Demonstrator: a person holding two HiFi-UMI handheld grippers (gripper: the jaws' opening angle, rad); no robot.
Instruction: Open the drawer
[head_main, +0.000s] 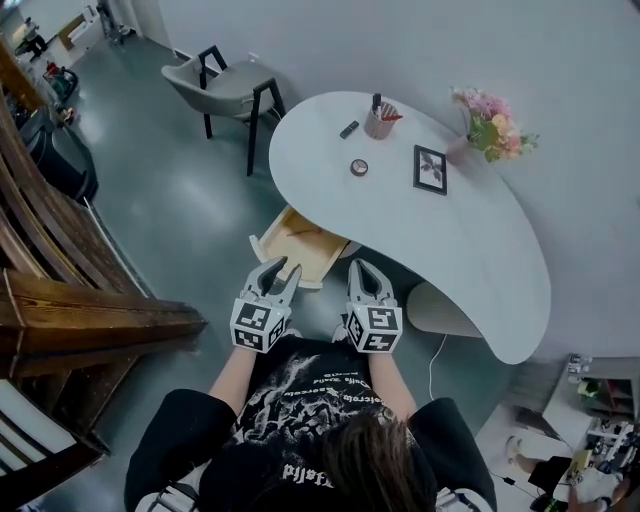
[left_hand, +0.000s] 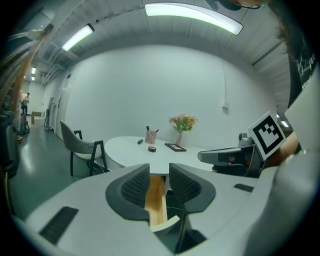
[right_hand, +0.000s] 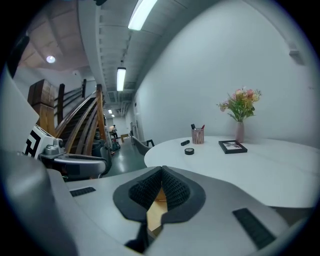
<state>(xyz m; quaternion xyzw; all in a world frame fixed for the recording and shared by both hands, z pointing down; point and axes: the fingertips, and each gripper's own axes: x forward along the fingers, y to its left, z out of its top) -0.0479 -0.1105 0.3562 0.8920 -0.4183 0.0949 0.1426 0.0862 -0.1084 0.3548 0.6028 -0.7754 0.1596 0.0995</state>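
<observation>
The drawer (head_main: 296, 245) stands pulled out from under the white curved table (head_main: 470, 250), and its pale wooden inside shows. My left gripper (head_main: 279, 268) hovers just short of the drawer's front edge, apart from it, jaws open with nothing between the pads. In the left gripper view the drawer (left_hand: 156, 200) shows through the gap of the left gripper (left_hand: 159, 172). My right gripper (head_main: 366, 266) hangs beside it, to the right of the drawer, with its pads together and holding nothing. The right gripper view has the right gripper (right_hand: 161, 173) above a strip of the drawer (right_hand: 155, 211).
On the table are a pen cup (head_main: 379, 120), a small black object (head_main: 349, 129), a tape roll (head_main: 359, 167), a picture frame (head_main: 430, 169) and a vase of flowers (head_main: 487, 127). A grey chair (head_main: 225, 85) stands behind the table. Wooden stairs (head_main: 60, 300) rise at the left.
</observation>
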